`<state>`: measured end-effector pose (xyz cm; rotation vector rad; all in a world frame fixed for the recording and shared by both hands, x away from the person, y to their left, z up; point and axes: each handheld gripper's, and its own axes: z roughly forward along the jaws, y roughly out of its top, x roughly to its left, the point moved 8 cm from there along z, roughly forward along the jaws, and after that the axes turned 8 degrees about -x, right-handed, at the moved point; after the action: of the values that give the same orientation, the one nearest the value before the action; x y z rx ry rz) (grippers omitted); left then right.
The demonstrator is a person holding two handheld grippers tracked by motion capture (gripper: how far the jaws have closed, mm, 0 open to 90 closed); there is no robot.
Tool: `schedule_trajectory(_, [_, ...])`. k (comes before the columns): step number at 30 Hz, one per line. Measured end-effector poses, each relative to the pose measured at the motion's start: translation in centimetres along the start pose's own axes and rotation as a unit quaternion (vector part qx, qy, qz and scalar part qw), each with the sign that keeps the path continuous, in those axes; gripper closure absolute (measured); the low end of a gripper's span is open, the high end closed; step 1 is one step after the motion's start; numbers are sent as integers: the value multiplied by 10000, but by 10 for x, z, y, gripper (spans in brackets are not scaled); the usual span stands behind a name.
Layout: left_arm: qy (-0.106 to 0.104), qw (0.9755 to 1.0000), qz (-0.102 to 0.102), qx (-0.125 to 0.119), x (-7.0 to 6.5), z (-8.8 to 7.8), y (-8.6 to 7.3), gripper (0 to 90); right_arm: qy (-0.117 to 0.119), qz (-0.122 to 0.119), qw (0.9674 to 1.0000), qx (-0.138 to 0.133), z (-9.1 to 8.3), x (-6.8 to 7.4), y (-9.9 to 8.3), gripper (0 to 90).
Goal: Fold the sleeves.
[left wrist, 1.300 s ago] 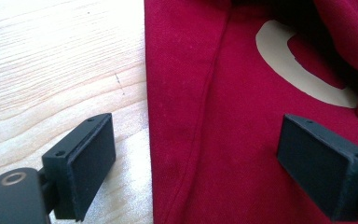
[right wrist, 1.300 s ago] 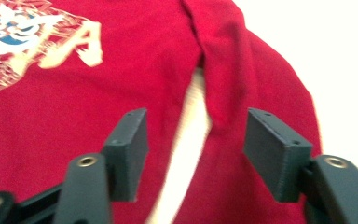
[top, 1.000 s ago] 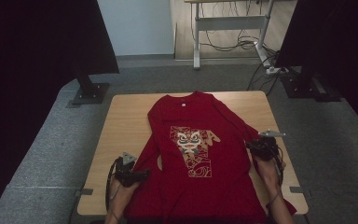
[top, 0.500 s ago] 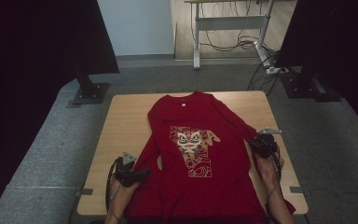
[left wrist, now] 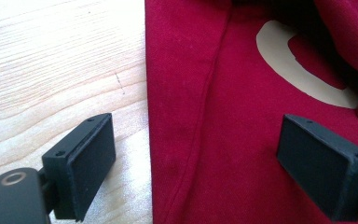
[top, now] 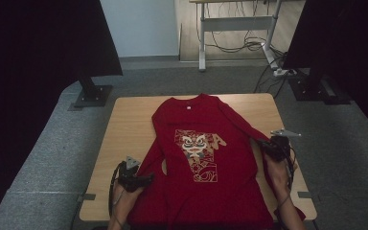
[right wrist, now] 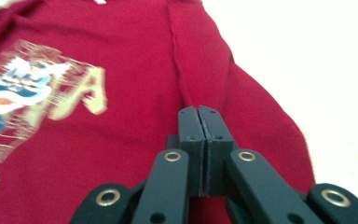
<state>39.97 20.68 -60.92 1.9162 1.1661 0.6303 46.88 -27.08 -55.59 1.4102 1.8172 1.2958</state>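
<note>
A red long-sleeved shirt [top: 201,153] with a lion print lies flat, front up, on the wooden table [top: 129,124], collar at the far end. My left gripper [top: 146,179] is open low at the shirt's left edge. In the left gripper view [left wrist: 196,140] one jaw hangs over bare wood [left wrist: 51,70] and the other over red cloth [left wrist: 242,116]. My right gripper [top: 268,146] is at the shirt's right sleeve. In the right gripper view [right wrist: 199,112] its jaws are shut, pinching a ridge of the sleeve fabric [right wrist: 177,60].
The table's near edge lies under the person's forearms [top: 280,191]. Black stands with floor bases [top: 92,96] [top: 316,88] flank the table's far corners. Grey carpet [top: 52,158] surrounds it. A desk frame with cables [top: 235,33] stands at the back.
The right gripper has closed on the sleeve and lifted slightly, pulling the cloth up a little. The left gripper has stayed in place.
</note>
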Motion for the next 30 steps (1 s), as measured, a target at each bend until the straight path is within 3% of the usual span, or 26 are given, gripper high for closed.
schedule_trajectory(3, [0,10000,0,0,0,0,0,119,64,50,10000,-27,-1,2,2,881])
schedule_trajectory(4, [2,10000,-3,0,0,0,0,119,268,123,9996,-23,-4,10,6,881])
schedule_trajectory(6, [2,10000,-3,0,0,0,0,119,369,152,9992,-38,-6,15,8,881])
schedule_trajectory(10, [4,10000,-4,-1,0,0,0,119,415,151,9990,-55,-7,17,10,881])
schedule_trajectory(11, [4,10000,-6,-2,0,0,0,119,568,147,9982,-118,-10,27,17,881])
schedule_trajectory(14, [3,10000,-4,-1,0,0,0,119,728,132,9971,-202,-13,38,26,881])
schedule_trajectory(19, [3,10000,-4,-1,0,0,0,119,885,95,9957,-269,-14,50,35,881])
schedule_trajectory(20, [7,10000,-9,-9,0,0,0,119,1053,66,9940,-305,-15,64,44,881])
schedule_trajectory(26, [5,10000,-13,-7,0,0,0,119,1264,52,9914,-327,-13,81,52,881])
schedule_trajectory(27, [5,10000,-14,-8,0,0,0,119,1411,2,9895,-307,-8,95,57,880])
schedule_trajectory(30, [5,10000,-14,-8,0,0,0,119,1467,-16,9888,-291,-6,101,58,881])
